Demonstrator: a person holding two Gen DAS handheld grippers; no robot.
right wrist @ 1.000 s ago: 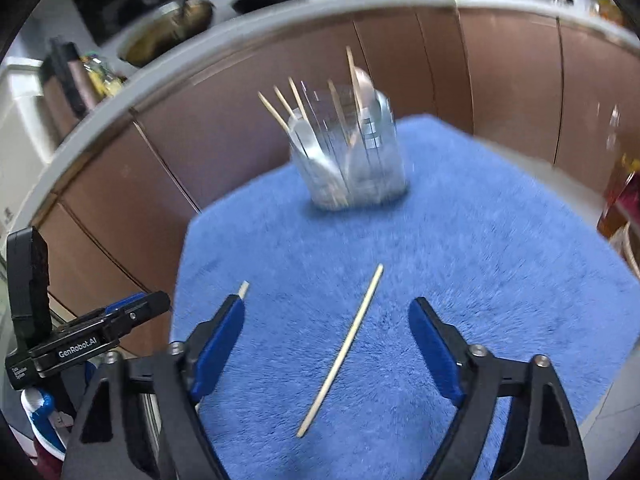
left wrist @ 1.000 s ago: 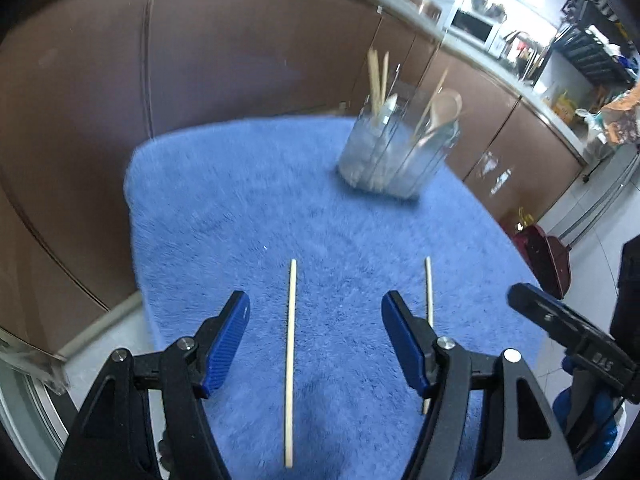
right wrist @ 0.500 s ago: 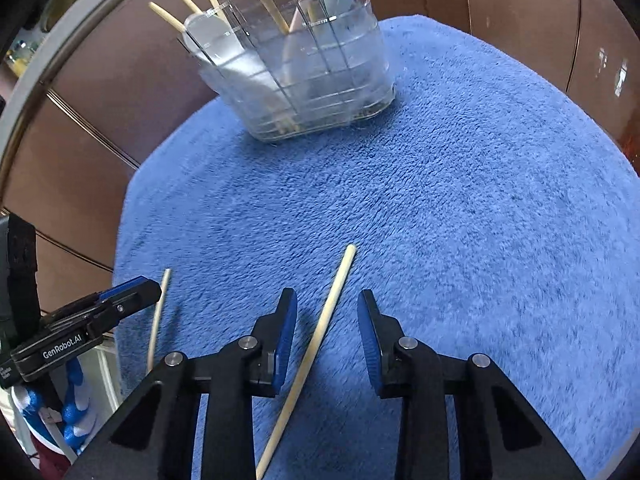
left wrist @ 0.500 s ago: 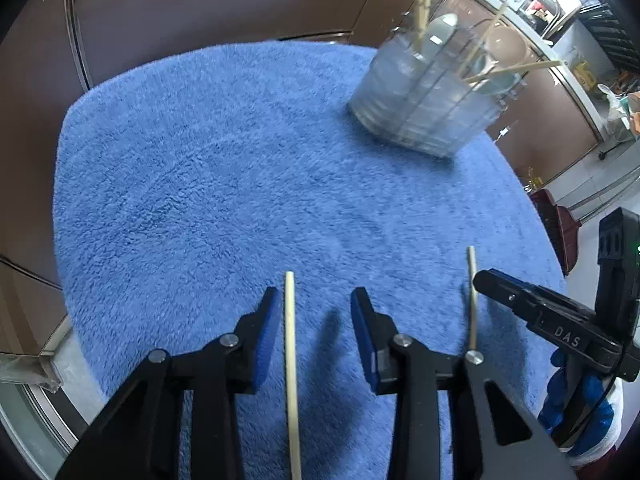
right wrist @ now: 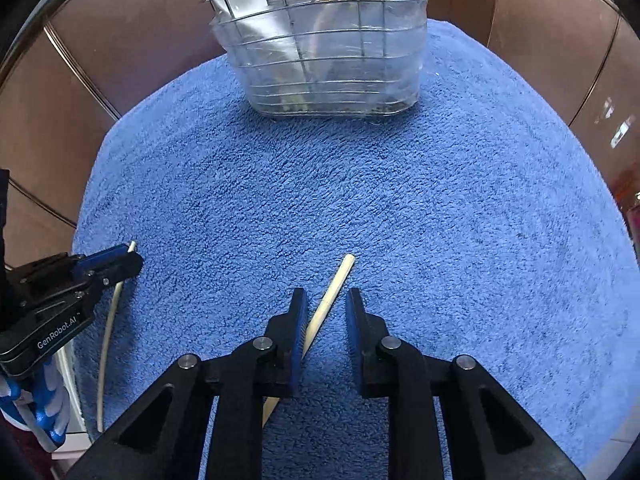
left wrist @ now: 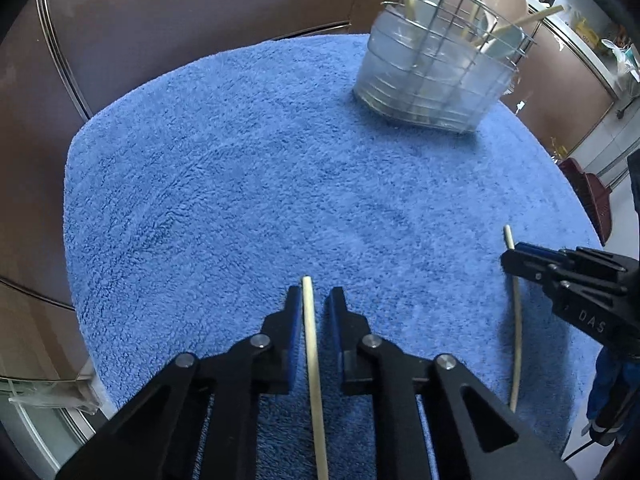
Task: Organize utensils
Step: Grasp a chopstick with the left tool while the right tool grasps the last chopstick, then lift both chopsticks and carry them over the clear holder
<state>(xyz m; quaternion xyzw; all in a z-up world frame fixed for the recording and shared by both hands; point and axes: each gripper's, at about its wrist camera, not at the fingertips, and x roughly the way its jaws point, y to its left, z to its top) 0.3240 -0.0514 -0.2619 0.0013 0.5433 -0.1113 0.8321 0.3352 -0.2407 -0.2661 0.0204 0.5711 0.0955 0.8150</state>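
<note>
Blue towel (left wrist: 240, 168) covers tabletop. Your left gripper (left wrist: 314, 304) fingers nearly closed around chopstick (left wrist: 310, 344); right gripper (right wrist: 326, 304) half-open astride second chopstick (right wrist: 332, 292), for wire caddy (right wrist: 320, 40).

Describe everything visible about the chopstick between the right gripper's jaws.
The pale wooden chopstick is a thin, round, straight stick with a blunt end pointing toward the wire utensil basket. It lies flat on the fluffy blue towel, slanted across the right gripper, whose jaws straddle it without clamping: it runs close against the left jaw, clear of the right one. Its near end is hidden under the gripper.
</note>
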